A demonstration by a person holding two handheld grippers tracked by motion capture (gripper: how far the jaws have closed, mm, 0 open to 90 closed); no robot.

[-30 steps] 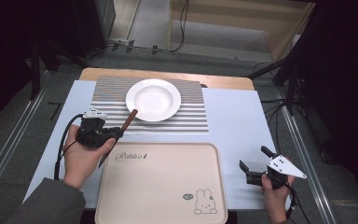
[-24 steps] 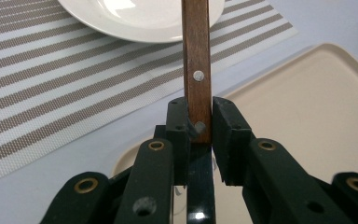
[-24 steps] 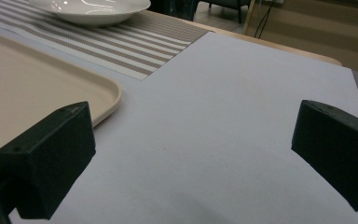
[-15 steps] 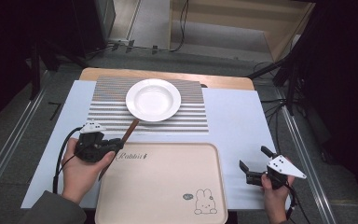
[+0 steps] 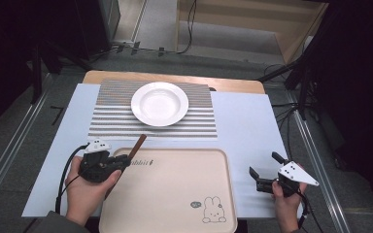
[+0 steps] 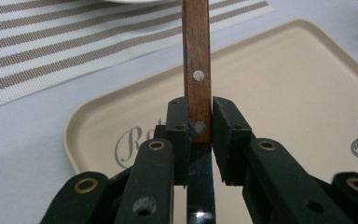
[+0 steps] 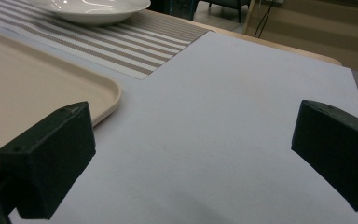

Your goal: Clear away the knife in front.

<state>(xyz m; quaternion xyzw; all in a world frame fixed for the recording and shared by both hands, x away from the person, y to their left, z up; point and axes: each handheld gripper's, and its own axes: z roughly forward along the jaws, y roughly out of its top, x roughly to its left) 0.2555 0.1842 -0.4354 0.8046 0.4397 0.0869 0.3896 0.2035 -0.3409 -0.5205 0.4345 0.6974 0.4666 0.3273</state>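
A brown wooden handle with metal rivets sticks out forward from my left gripper, over the far left corner of the beige tray. In the left gripper view the jaws are shut on the handle near its lower rivet, and a dark shiny blade runs back under the gripper. It looks like a knife. My right gripper hovers low over the pale table cover, right of the tray. It is open, with nothing between its pads.
A white plate rests on a striped placemat at the far middle of the table. The tray's rim lies left of the right gripper. Table edges and dark floor surround the cover.
The left gripper has drawn back toward the person with the handle in it, from beside the plate to the tray's far left corner. The right gripper has stayed put.
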